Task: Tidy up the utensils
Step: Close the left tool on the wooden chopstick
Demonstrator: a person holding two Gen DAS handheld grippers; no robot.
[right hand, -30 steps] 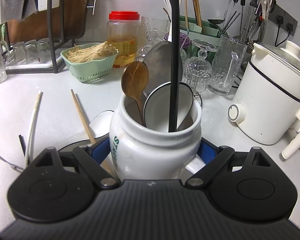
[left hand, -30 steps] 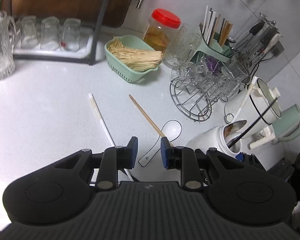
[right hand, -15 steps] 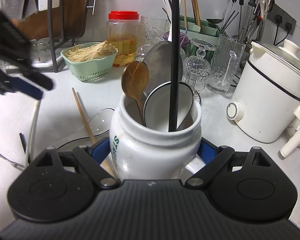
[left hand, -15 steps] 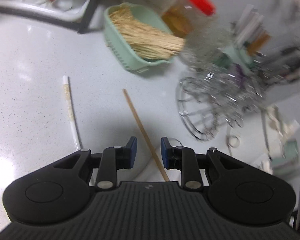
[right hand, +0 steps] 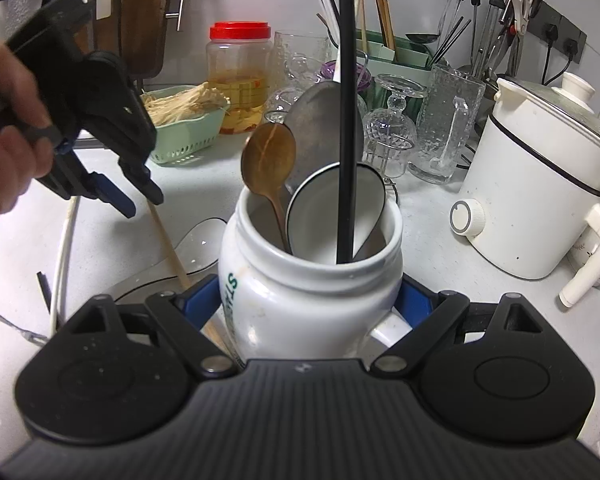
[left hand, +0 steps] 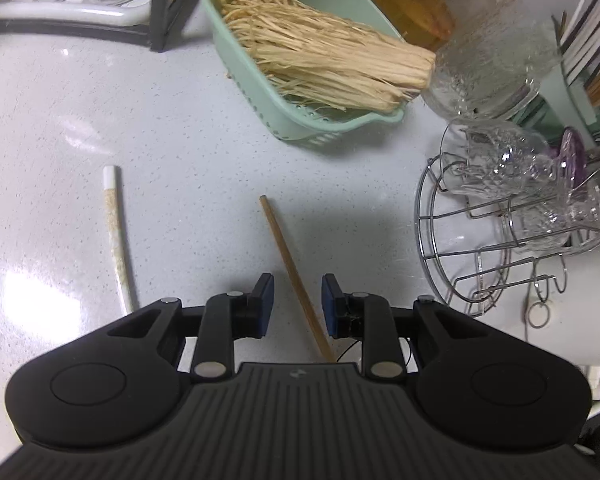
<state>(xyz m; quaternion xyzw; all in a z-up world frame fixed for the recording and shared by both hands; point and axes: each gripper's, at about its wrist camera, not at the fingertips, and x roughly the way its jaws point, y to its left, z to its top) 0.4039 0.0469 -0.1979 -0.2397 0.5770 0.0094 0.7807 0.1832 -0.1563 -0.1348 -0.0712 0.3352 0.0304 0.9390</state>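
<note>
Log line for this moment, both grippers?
left gripper: open, straddling wooden chopstick | right gripper: shut on white jar | counter

Speckled white countertop (left hand: 172, 128), pretty cluttered. Lying flat on it are a wooden chopstick (left hand: 288, 264) and a white chopstick (left hand: 116, 232), well apart. Further back sit a green basket (left hand: 300, 120) and a wire glass rack (left hand: 472, 264).

Ahead of the left gripper (left hand: 297, 300) lies bare speckled white counter (left hand: 172, 152). Only a thin wooden chopstick (left hand: 288, 256) runs between its parted jaws. A mint-green plastic basket (left hand: 300, 120) blocks further ahead, a chrome wire glass rack (left hand: 460, 248) crowds its right, and a white chopstick (left hand: 116, 224) lies left.
</note>
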